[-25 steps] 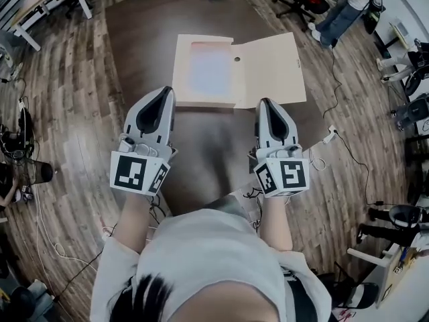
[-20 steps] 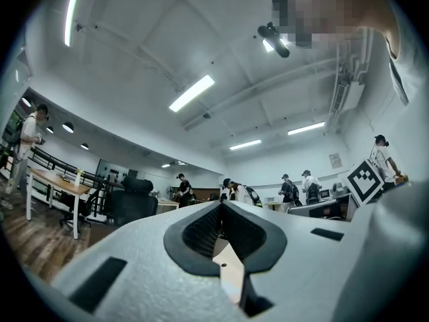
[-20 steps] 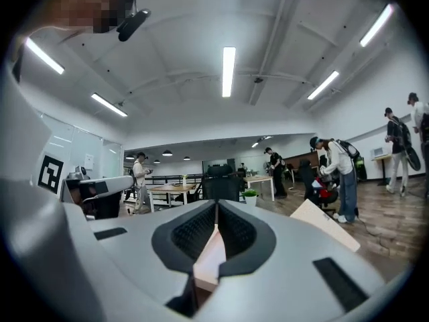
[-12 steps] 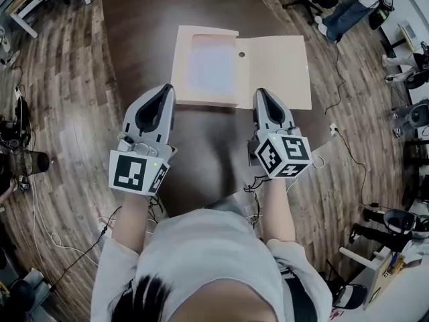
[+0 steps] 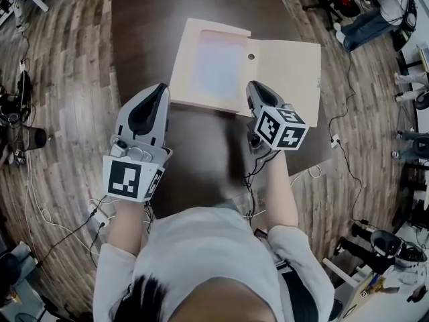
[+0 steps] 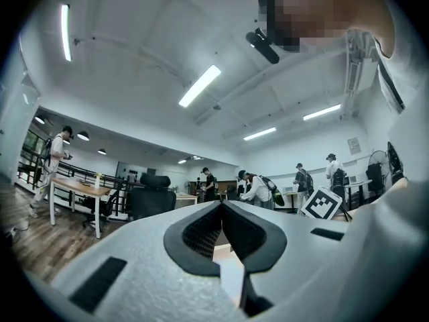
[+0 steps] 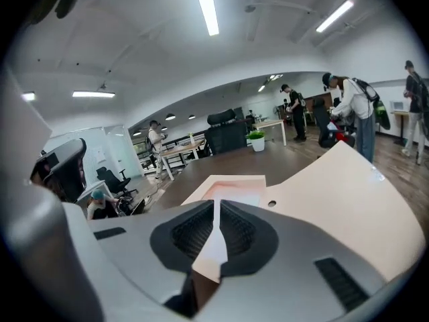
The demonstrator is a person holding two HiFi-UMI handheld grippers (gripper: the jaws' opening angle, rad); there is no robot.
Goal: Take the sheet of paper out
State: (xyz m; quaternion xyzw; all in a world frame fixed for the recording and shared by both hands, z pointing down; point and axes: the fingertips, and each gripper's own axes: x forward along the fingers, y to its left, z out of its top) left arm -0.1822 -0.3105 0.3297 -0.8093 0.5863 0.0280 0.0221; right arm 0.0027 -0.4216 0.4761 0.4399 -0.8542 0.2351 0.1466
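1. Sheet of paper (image 5: pixel 218 66) is lying flat inside the tray half of an open cardboard box (image 5: pixel 179 59). It is showing as a pale, pink-tinged rectangle framed on all sides by the tray's beige rim. The right gripper view is showing the same sheet (image 7: pixel 231 192) low in the tray.
2. Lid flap (image 5: pixel 288 72) of the box is lying folded open to the right of the tray. A small round hole (image 5: pixel 251 56) is showing in it close to the fold.
3. Box is resting on a dark brown worktop (image 5: pixel 154 19), turned slightly askew to the worktop's edges.
4. Left hand-held gripper (image 5: pixel 163 87) is pointing at the tray's near left corner, with its tip just beside that corner. In its own view (image 6: pixel 221 204) the jaws are meeting at their tips and gripping nothing.
5. Right hand-held gripper (image 5: pixel 252 86) is reaching over the box's near edge, by the fold between tray and lid. In its own view (image 7: pixel 216 202) the jaws are drawn together to a thin slit, with nothing clamped between them. Whether the tip is touching the cardboard cannot be told.
6. Marker cube (image 5: pixel 129 178) on the left gripper and marker cube (image 5: pixel 280 127) on the right gripper are each displaying black-and-white square patterns.
7. Potted plant (image 7: pixel 255 139) is standing at the worktop's far end in the right gripper view.
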